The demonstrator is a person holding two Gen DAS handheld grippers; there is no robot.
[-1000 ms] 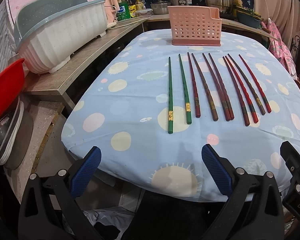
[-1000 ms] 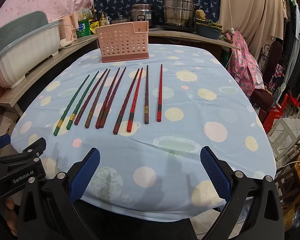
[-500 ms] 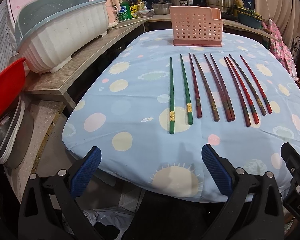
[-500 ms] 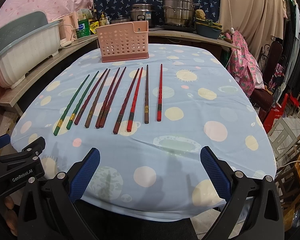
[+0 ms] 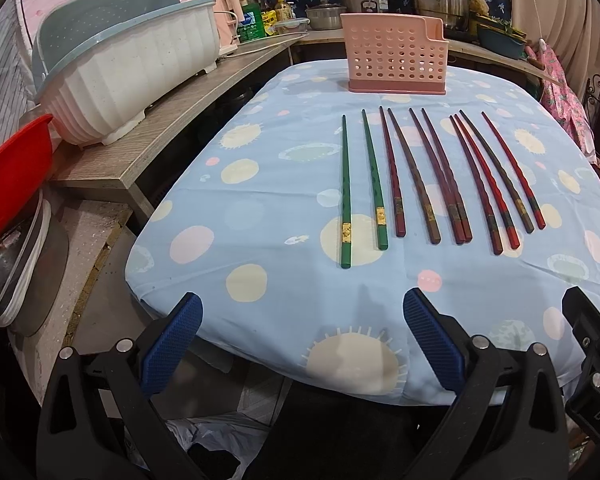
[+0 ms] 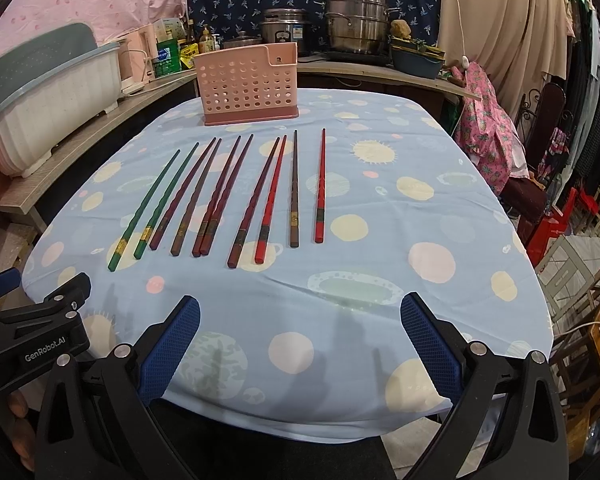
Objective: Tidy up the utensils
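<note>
Left gripper (image 5: pixel 300 334): you are holding it with jaws spread wide and gripping nothing, hovering over the near edge of the table.
Right gripper (image 6: pixel 300 334): you are keeping its jaws spread too, empty, just beside the left one at the same edge.
Chopsticks (image 5: pixel 440 178): ten are lying side by side on the cloth (image 5: pixel 260 208), past both grippers, thick ends pointing toward you.
Green pair (image 5: pixel 360 184): lying at the left end of the row.
Red stick (image 6: pixel 320 186): lying at the right end, with dark red and brown sticks filling the space between.
Holder (image 6: pixel 247 85): the pink perforated one is standing upright beyond the chopstick tips, apart from them.
Dish rack (image 5: pixel 128 68): sitting on the side counter, left of the table.
</note>
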